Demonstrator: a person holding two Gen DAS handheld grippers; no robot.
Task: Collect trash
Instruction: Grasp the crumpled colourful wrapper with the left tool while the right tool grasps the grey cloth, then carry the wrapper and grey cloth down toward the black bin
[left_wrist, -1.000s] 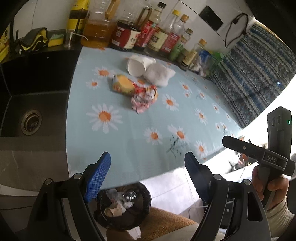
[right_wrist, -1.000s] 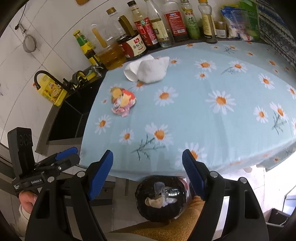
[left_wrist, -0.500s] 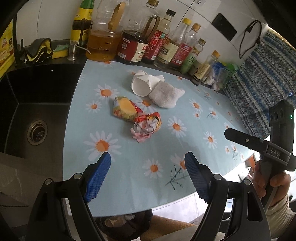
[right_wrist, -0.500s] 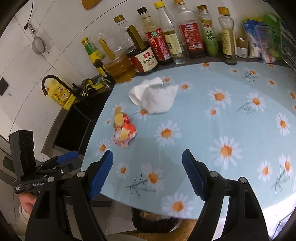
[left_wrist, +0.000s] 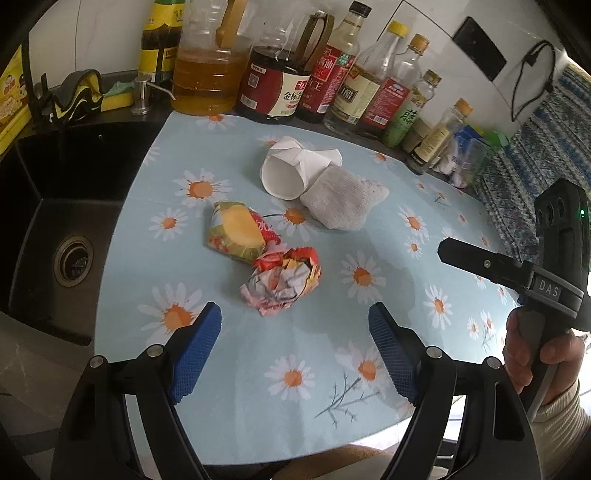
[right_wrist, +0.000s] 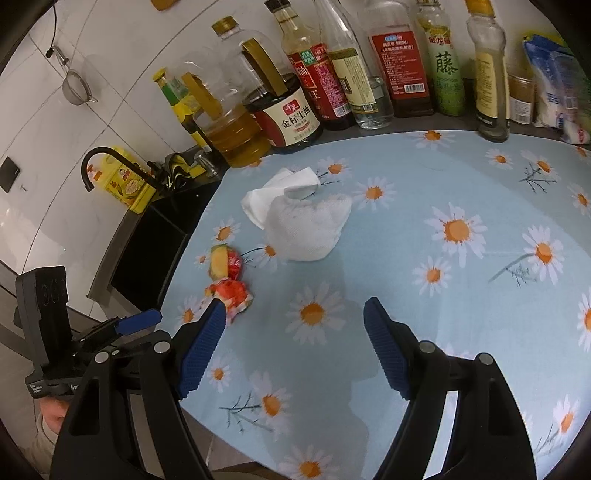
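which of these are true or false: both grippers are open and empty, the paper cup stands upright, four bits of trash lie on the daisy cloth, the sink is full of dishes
1. Both grippers are open and empty. True: left gripper and right gripper hold nothing.
2. The paper cup stands upright. False: it lies on its side.
3. Four bits of trash lie on the daisy cloth. True: cup, white wad, yellow wrapper, crumpled red wrapper.
4. The sink is full of dishes. False: no dishes show.

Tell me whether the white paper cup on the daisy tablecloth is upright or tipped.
Tipped. The white paper cup lies on its side, its open mouth showing in the left wrist view, beside a crumpled white cloth.
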